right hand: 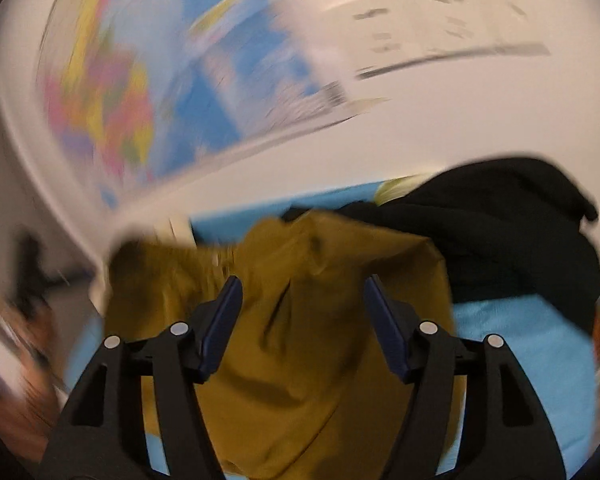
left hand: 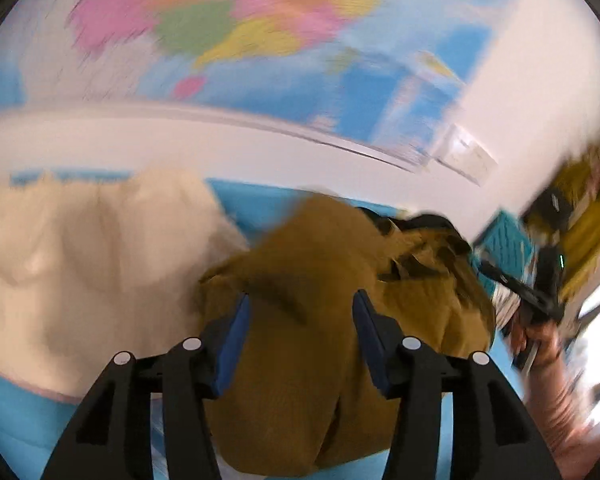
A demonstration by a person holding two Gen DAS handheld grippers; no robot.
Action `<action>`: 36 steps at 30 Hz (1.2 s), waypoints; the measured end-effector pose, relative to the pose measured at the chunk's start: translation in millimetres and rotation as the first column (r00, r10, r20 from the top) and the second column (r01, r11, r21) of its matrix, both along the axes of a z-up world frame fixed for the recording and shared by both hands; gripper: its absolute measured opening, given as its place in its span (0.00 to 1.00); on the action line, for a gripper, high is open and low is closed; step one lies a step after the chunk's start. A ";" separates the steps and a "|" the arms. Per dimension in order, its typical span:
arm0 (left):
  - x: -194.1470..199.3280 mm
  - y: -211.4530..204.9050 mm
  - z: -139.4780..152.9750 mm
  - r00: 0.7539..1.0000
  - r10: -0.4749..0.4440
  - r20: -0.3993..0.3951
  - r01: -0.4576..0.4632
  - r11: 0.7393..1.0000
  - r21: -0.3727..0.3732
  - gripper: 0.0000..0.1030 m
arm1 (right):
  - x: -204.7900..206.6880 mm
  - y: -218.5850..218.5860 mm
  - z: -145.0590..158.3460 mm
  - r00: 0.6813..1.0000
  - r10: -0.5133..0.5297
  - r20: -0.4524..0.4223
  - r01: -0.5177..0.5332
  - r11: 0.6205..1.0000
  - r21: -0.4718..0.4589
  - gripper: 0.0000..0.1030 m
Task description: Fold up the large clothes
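Note:
A mustard-brown garment point(left hand: 300, 360) lies crumpled on a light blue surface point(left hand: 16, 412), and both views are blurred. My left gripper point(left hand: 302, 300) hovers over the garment with its blue pads point(left hand: 236, 344) apart and no cloth pinched between them. In the right wrist view the same garment point(right hand: 300, 360) spreads under my right gripper point(right hand: 303, 282), whose jaws also stand open and free of the fabric. At the right edge of the left wrist view a person's hand point(left hand: 540, 340) holds a black handle.
A cream garment point(left hand: 80, 260) is heaped to the left of the mustard one. A black garment point(right hand: 500, 240) lies at the back right on the blue surface point(right hand: 520, 360). A colourful world map point(left hand: 220, 28) hangs on the white wall behind. A teal crate point(left hand: 504, 244) stands at the right.

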State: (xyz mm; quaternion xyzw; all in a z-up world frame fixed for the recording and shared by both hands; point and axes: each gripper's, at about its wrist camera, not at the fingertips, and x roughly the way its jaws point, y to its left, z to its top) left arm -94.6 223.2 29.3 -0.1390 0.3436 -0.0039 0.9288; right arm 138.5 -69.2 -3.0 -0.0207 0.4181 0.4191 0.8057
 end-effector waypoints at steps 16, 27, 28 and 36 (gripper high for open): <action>105.8 -80.9 -95.5 0.939 -0.113 -0.326 0.204 0.944 0.261 0.06 | 4.0 60.2 -41.8 0.992 0.065 0.107 -0.030 0.953 -0.303 0.04; 98.0 -8.2 -40.9 0.986 0.118 -0.114 -0.094 0.976 0.194 0.02 | 40.3 22.7 1.0 0.984 -0.135 0.113 0.145 0.985 -0.089 0.03; 99.2 -6.0 -44.3 0.985 0.124 -0.120 -0.100 0.976 0.194 0.02 | 42.6 28.8 -14.0 0.987 -0.126 0.098 0.139 0.980 -0.142 0.03; 121.2 -11.0 -68.6 0.968 0.156 -0.196 -0.095 0.952 0.291 0.06 | 47.4 22.3 -42.1 0.985 -0.174 0.007 0.173 0.969 -0.176 0.25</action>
